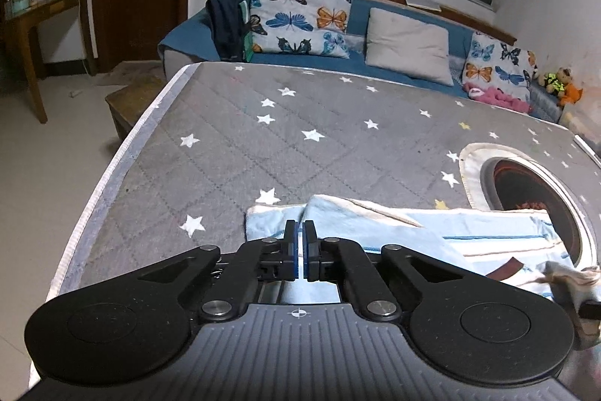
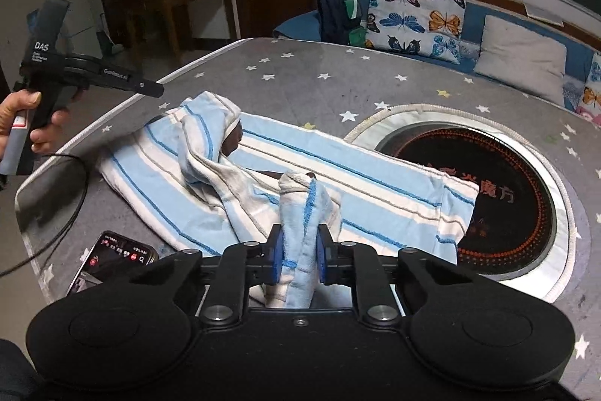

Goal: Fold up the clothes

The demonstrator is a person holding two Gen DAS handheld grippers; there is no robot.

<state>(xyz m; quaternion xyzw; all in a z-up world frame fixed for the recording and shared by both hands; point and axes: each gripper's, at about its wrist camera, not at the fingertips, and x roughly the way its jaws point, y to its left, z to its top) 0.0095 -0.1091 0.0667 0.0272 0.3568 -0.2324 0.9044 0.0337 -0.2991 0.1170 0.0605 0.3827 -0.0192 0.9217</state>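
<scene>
Beside garment [image 2: 263,175] edge, bare quilt [image 1: 225,145]

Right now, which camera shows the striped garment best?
The right wrist view: the garment lies almost whole across the table, one bunched end clamped in the right gripper. The left wrist view shows only its near edge, behind the closed, empty left gripper.

Left gripper [image 1: 299,232] fingers together, empty; right gripper [image 2: 299,243] clamped.
</scene>
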